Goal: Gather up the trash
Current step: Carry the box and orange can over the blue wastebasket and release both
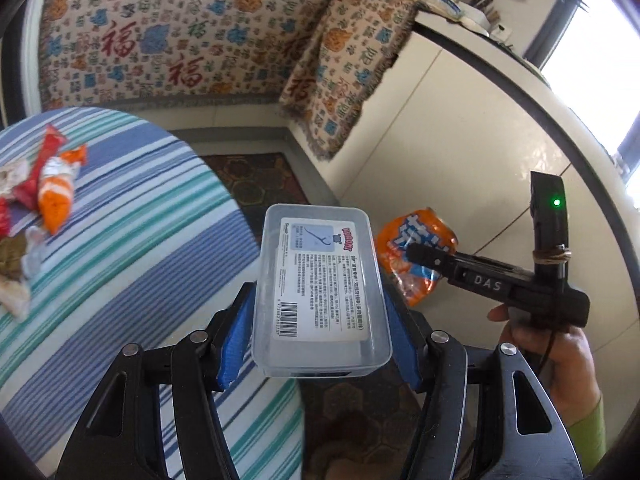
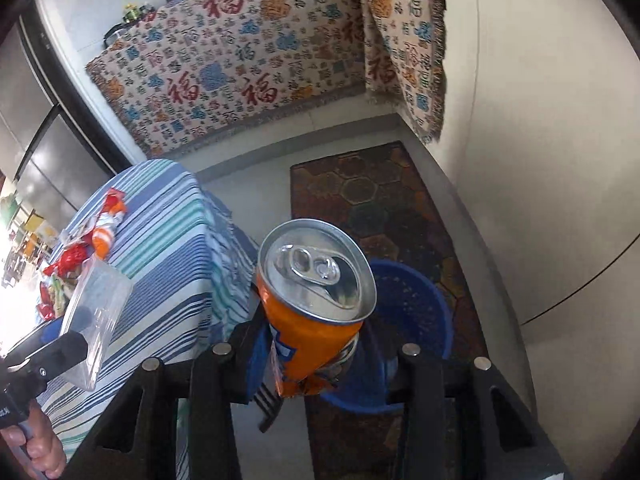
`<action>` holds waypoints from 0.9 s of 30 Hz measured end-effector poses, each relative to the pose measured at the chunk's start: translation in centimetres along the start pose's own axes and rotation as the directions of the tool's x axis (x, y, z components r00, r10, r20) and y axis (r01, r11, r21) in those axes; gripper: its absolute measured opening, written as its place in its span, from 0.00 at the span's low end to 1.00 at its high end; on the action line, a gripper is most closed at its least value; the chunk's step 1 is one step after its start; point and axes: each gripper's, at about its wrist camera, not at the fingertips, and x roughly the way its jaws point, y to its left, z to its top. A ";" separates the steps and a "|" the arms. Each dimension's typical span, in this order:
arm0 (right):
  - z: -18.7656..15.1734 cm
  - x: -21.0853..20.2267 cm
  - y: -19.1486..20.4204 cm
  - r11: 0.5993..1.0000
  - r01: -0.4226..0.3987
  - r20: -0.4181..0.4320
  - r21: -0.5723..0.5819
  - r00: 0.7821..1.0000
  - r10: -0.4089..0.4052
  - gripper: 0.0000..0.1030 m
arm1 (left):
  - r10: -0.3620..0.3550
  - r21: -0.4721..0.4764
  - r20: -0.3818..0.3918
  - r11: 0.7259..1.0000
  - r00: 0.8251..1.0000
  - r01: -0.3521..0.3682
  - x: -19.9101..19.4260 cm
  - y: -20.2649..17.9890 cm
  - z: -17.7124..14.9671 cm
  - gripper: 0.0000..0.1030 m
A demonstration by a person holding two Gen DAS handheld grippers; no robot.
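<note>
Left tongs (image 1: pixel 320 320) clamp clear plastic box (image 1: pixel 320 292), centre frame; right tongs (image 2: pixel 316 356) pinch crushed orange can (image 2: pixel 316 300) w/ blue bin (image 2: pixel 412 320) directly behind/below, presumably for dropping; wrappers (image 1: pixel 52 192) remain on striped desk (image 1: pixel 140 240), upper left.

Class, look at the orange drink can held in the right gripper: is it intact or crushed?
Crushed. The orange can is dented and pinched narrow below its top, its rim bent out of round.

Readable text, my view

"DAS" on my right gripper (image 1: pixel 424 258); red 福 chars all over patterned cloth (image 1: pixel 168 40); box label (image 1: pixel 320 276) print too small.
</note>
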 end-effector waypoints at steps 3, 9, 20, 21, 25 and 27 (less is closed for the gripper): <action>0.3 2.2 -2.4 0.999 0.010 -0.010 0.035 1.000 -0.010 0.41 | -0.002 0.022 -0.039 1.000 0.999 0.003 3.3 -1.5 0.6 0.61; 0.3 5.8 -6.2 0.993 0.000 -0.041 0.116 0.999 0.004 0.41 | 0.026 0.070 -0.114 0.997 0.993 -0.018 8.7 -2.7 0.6 0.61; 0.5 8.1 -9.8 0.980 0.005 -0.074 0.199 0.997 0.010 0.42 | 0.053 0.099 -0.192 0.994 0.980 -0.035 14.5 -3.7 -0.1 0.61; 0.5 8.3 -9.9 0.979 0.006 -0.075 0.203 0.997 0.009 0.42 | 0.054 0.099 -0.196 0.995 0.979 -0.035 14.9 -3.8 -0.2 0.62; 0.6 9.0 -10.4 0.973 -0.006 -0.073 0.232 0.997 0.023 0.59 | 0.049 0.090 -0.197 0.995 0.979 -0.032 16.6 -3.8 -0.1 0.68; 0.6 9.0 -10.7 0.970 -0.008 -0.065 0.242 0.998 0.025 0.64 | 0.050 0.067 -0.190 0.997 0.981 -0.038 16.9 -3.6 0.1 0.86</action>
